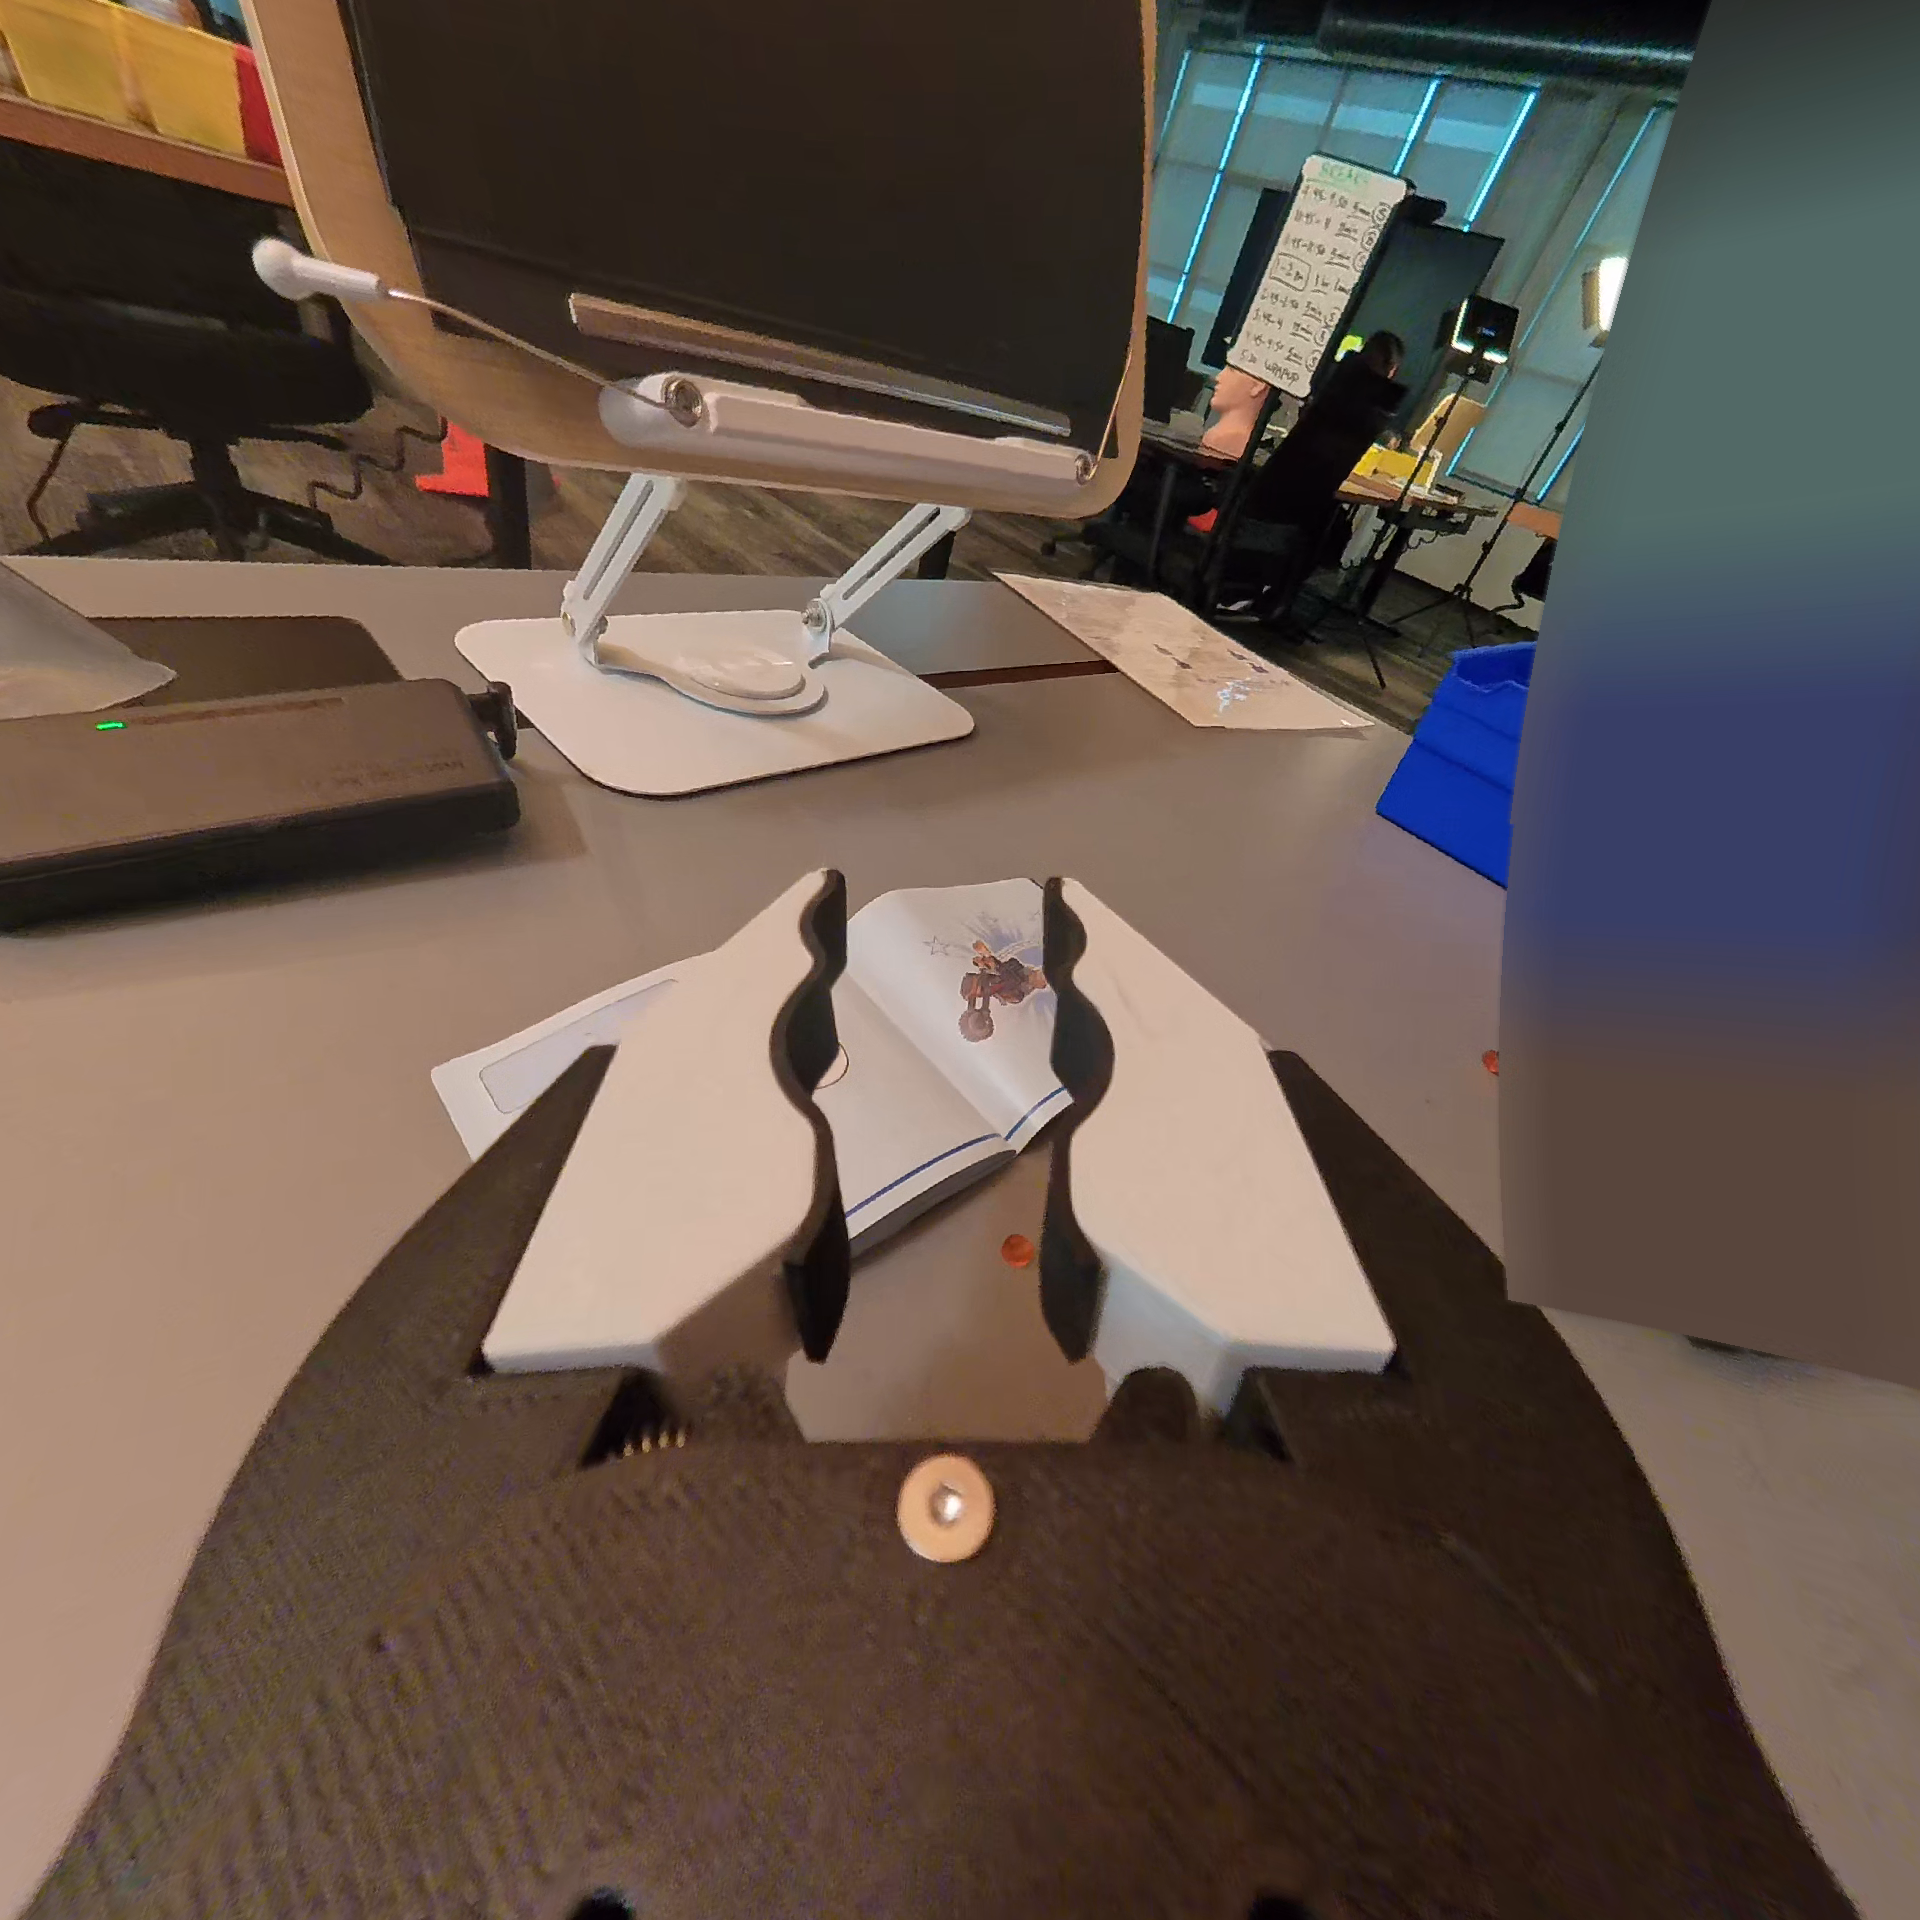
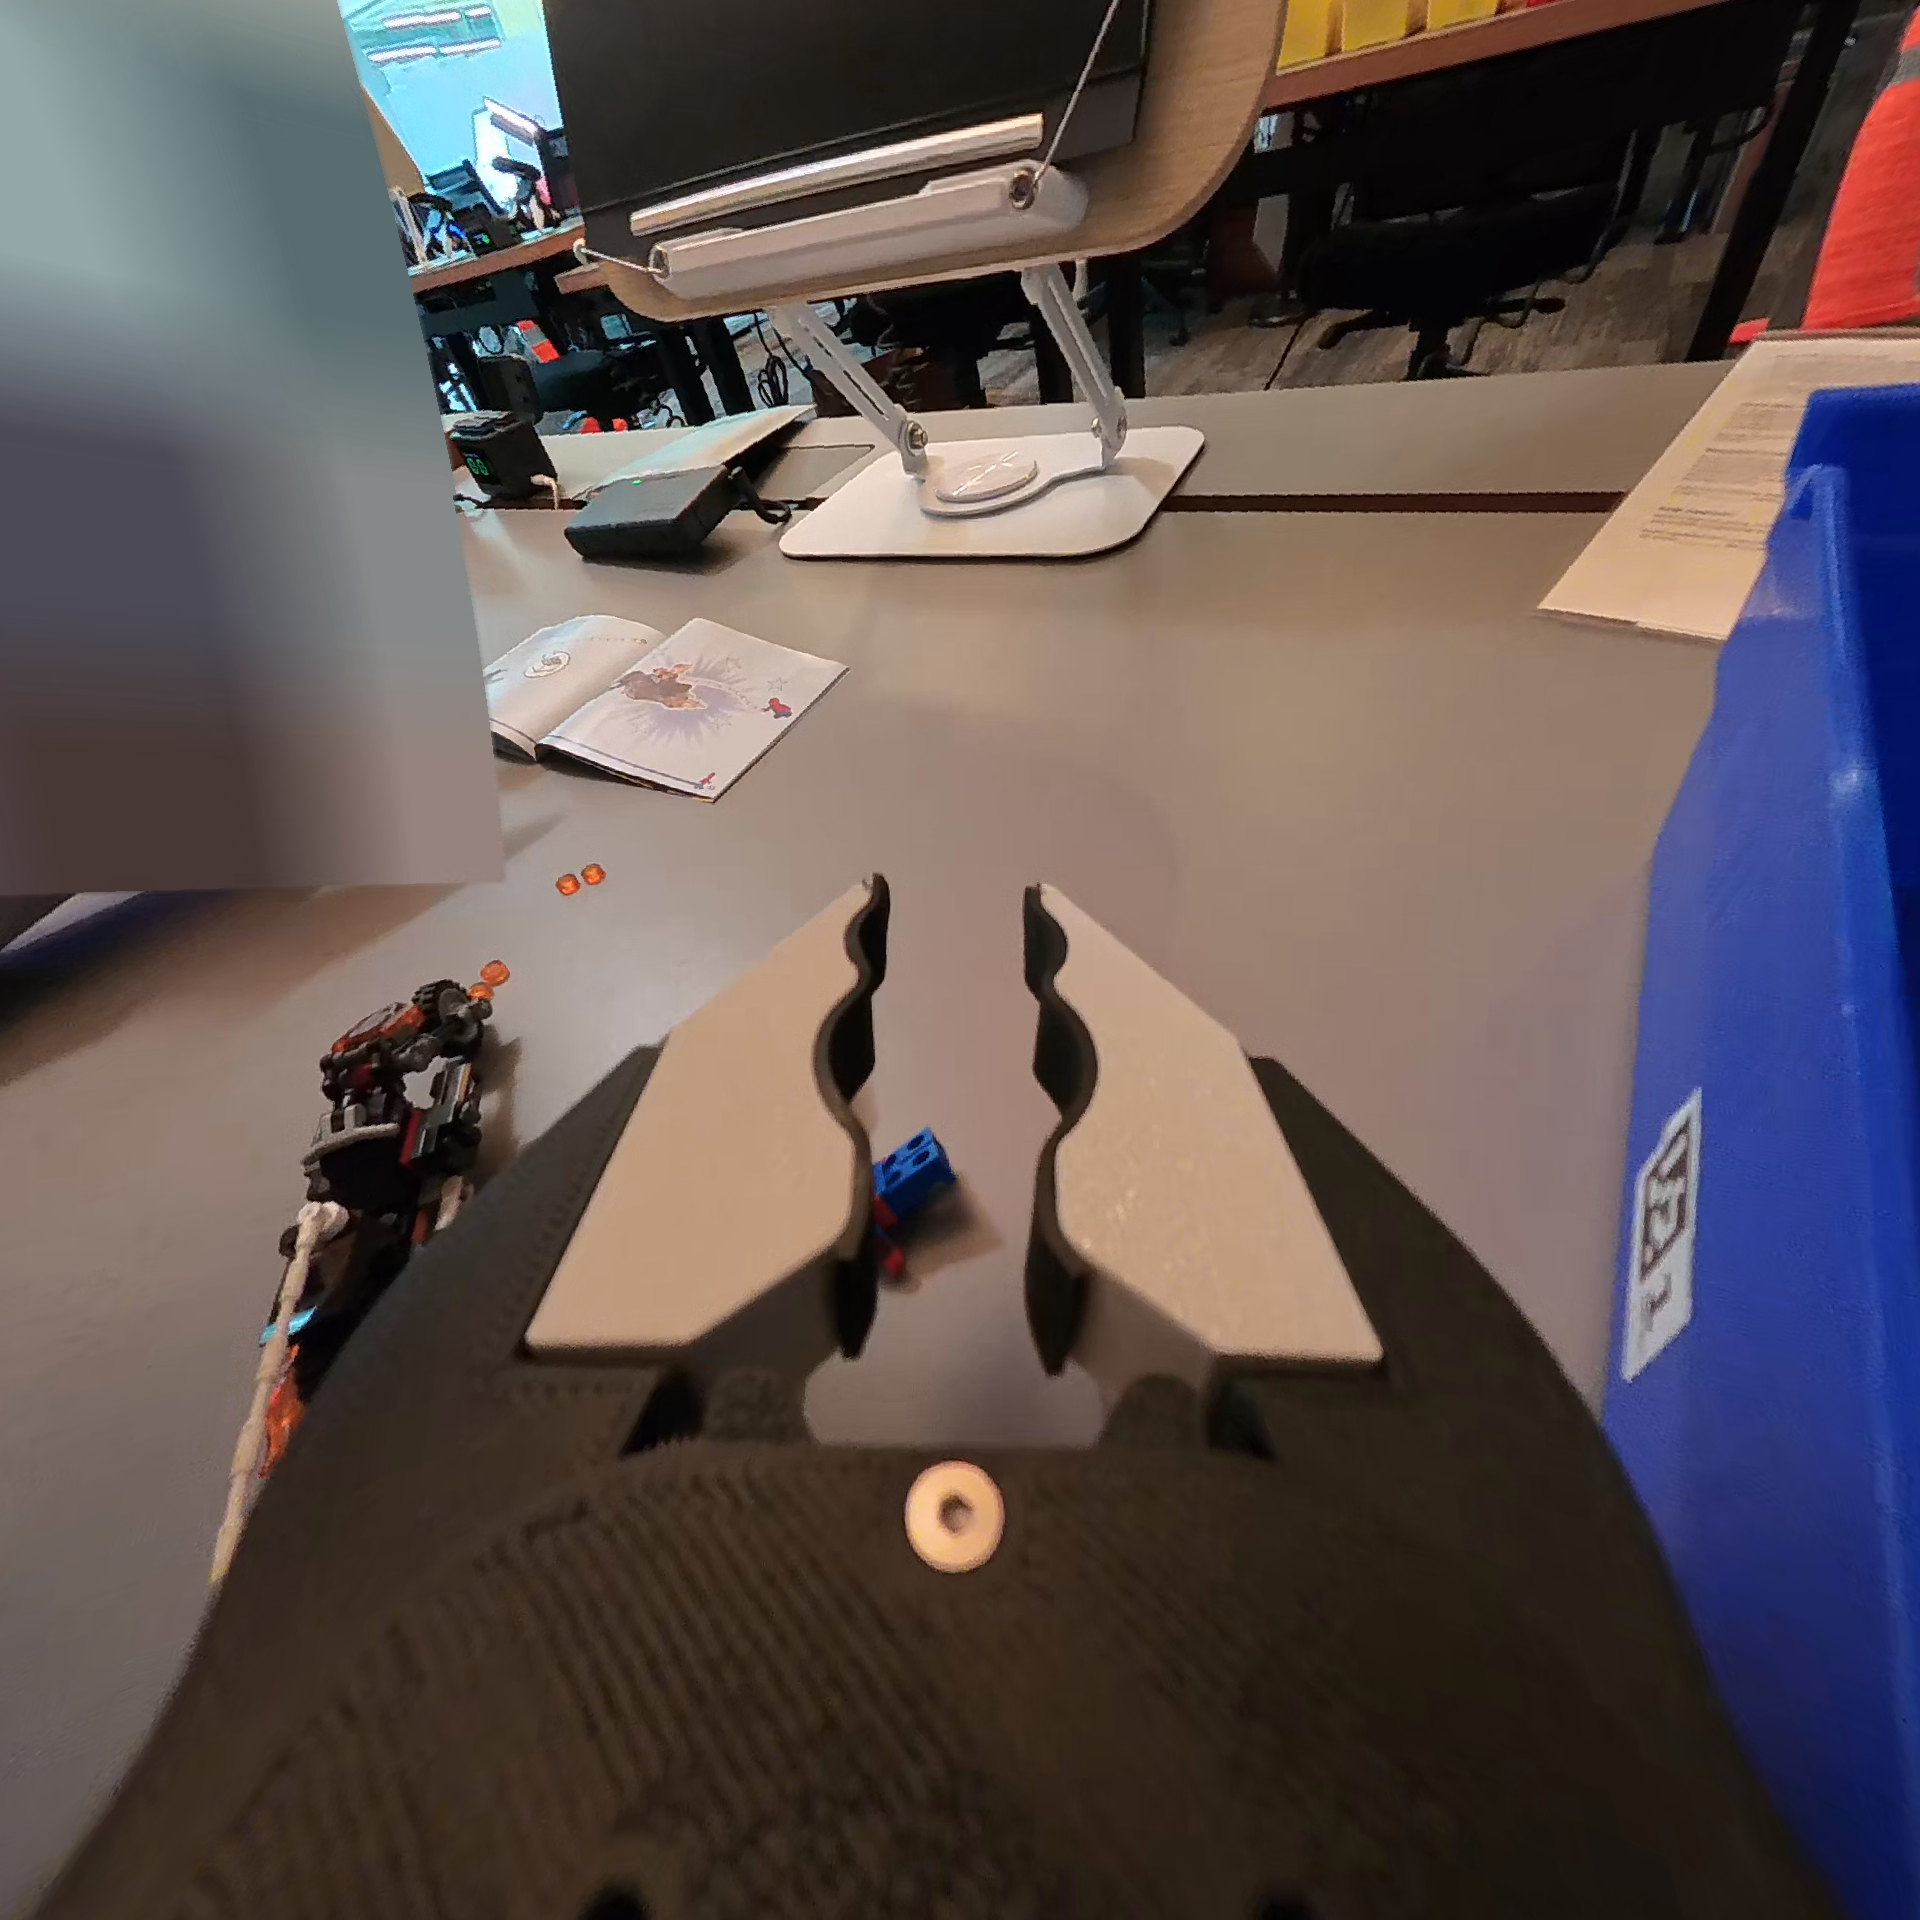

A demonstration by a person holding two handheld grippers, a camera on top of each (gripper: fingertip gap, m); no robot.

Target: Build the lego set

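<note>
Both grippers, left [image 1: 940, 883] and right [image 2: 956, 888], gape partly, their wavy matte jaws empty. A glossy booklet [image 1: 935, 1039] lies under the left; a studded blue brick [image 2: 914, 1169] lies under the right.

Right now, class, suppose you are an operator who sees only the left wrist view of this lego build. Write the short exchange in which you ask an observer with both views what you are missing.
Operator: Is any built lego on the table?
Observer: Yes. A partly built black, grey and orange lego model lies on the grey table, left of the right gripper.
Operator: Is that gripper holding anything?
Observer: No. Its jaws are open, and a small blue lego brick lies on the table between them.
Operator: What is the blue thing at my right edge?
Observer: A tall blue plastic bin with a black-and-white marker sticker on its side.
</note>
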